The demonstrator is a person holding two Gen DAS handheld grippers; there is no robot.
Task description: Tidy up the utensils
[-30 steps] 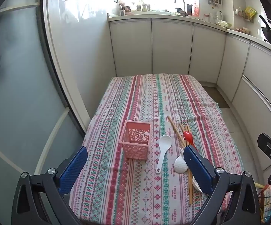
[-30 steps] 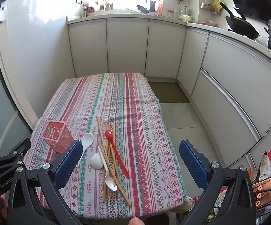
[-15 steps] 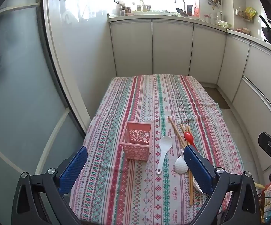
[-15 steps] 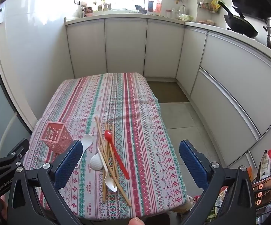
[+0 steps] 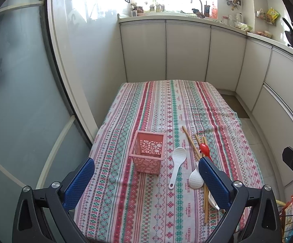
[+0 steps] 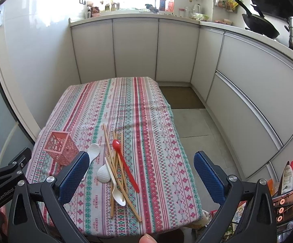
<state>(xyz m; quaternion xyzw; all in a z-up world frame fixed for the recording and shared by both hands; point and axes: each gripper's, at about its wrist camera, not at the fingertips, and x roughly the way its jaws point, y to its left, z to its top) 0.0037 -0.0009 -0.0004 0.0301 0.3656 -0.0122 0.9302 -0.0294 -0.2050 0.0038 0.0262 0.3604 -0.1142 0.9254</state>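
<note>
woven patterned tablecloth [image 6: 146, 121], perforated plastic basket [image 5: 148, 154], wooden chopsticks [image 6: 116, 162], glossy plastic spoons [image 6: 124, 162].

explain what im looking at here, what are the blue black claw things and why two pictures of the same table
The claws are two hand-held grippers, one in each of a person's hands; there is no robot arm. Each carries a wide-angle camera looking forward between its fingers, so one picture comes from the left gripper and the other from the right gripper. Both are open and hold nothing. On the striped tablecloth stands an empty pink basket. To its right lie a white rice paddle, and a loose pile of wooden chopsticks, a red spoon and white spoons. Behind are kitchen cabinets.
</note>
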